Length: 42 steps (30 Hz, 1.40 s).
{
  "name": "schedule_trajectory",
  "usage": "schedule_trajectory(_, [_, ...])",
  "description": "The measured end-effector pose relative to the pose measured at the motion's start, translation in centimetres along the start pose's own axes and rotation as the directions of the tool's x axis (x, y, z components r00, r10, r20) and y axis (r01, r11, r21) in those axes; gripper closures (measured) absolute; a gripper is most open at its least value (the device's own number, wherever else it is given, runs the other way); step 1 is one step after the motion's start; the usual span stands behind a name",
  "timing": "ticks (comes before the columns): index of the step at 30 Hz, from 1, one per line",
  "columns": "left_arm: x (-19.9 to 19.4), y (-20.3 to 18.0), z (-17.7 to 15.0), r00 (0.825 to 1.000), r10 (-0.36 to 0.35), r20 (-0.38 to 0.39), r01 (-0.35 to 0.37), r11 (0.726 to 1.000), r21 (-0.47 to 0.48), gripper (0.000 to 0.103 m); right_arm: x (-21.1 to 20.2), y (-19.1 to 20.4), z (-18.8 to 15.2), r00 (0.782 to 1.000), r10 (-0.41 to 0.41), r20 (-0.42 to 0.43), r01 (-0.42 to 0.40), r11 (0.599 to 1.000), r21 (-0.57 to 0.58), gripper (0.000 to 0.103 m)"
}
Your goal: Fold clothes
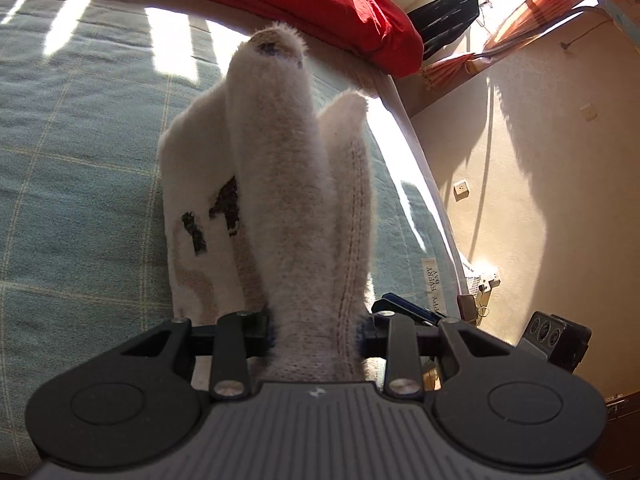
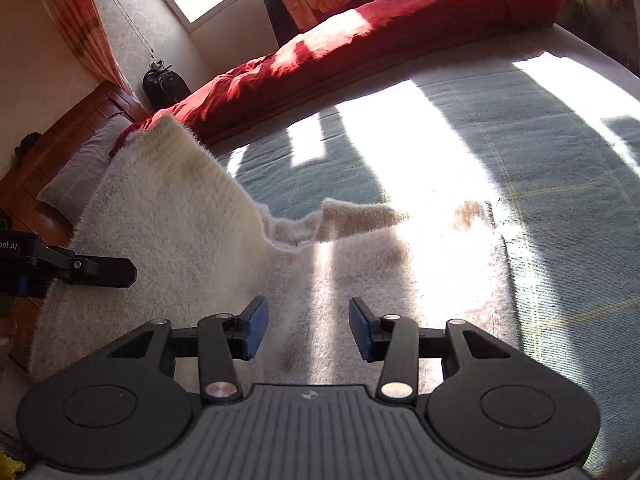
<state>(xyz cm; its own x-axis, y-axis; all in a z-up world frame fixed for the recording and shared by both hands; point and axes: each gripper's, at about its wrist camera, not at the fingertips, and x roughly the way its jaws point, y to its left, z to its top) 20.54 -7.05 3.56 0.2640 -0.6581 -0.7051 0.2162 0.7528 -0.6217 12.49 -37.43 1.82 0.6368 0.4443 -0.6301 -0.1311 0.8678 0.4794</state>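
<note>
Right, sweater: I see a fluffy cream sweater (image 2: 192, 240) spread on the bed, with a bunched fold of it rising straight up out of my left jaws and dark markings on the panel lying just left of that fold.
Sweater position: most of it lies flat under and ahead of my right jaws; one edge stands lifted on the far left of them, beside the other tool.
Left gripper: my left gripper (image 1: 316, 334) is clamped on the sweater, with thick cloth filling the whole gap between the jaws; the pads themselves are mostly buried in the pile.
Right gripper: my right gripper (image 2: 308, 330) stands wide apart with nothing between the jaws, both blue pads bare, hanging just above the sweater's flat part. I cannot tell whether the tips touch the cloth.
Other view of the left tool: its black finger lies across the sweater's left edge, well left of my right jaws.
Bedspread: a green-blue checked bedspread (image 2: 540, 152) runs under the sweater and beyond both sets of jaws, striped with bright sun patches.
Duvet: a red duvet (image 2: 360, 48) is heaped along the bed's far side, past the sweater.
Curtain: an orange curtain (image 1: 532, 20) hangs far off to the right of my left jaws.
Wall: a cream wall (image 1: 540, 200) with sockets sits right of the left jaws.
</note>
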Motion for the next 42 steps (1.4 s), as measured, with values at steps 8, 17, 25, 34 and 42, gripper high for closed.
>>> schedule_trajectory(8, [6.2, -3.3, 0.5, 0.997, 0.024, -0.078, -0.023, 1.000, 0.009, 0.071, -6.0, -4.6, 1.0, 0.986, -0.055, 0.160, 0.041, 0.995, 0.094, 0.051])
schedule_trajectory(17, [13.3, -6.1, 0.4, 0.984, 0.095, -0.153, -0.094, 0.995, 0.016, 0.071, -8.2, -7.5, 0.2, 0.972, -0.093, 0.214, 0.061, 0.986, 0.152, 0.050])
schedule_trajectory(25, [16.6, -7.7, -0.6, 0.970, 0.172, -0.174, -0.167, 0.985, 0.044, 0.065, -9.0, -9.5, -0.9, 0.971, -0.113, 0.211, 0.073, 0.980, 0.188, 0.049])
schedule_trajectory(34, [17.2, -10.8, -0.8, 0.971, 0.161, -0.176, -0.143, 0.984, 0.111, 0.046, -8.9, -10.1, -1.3, 0.973, -0.122, 0.196, 0.082, 0.976, 0.204, 0.044])
schedule_trajectory(42, [12.5, -11.0, -1.0, 0.993, 0.012, -0.118, 0.011, 0.981, 0.192, 0.040, -9.0, -9.5, -1.7, 0.984, -0.078, 0.158, 0.047, 0.981, 0.189, 0.044])
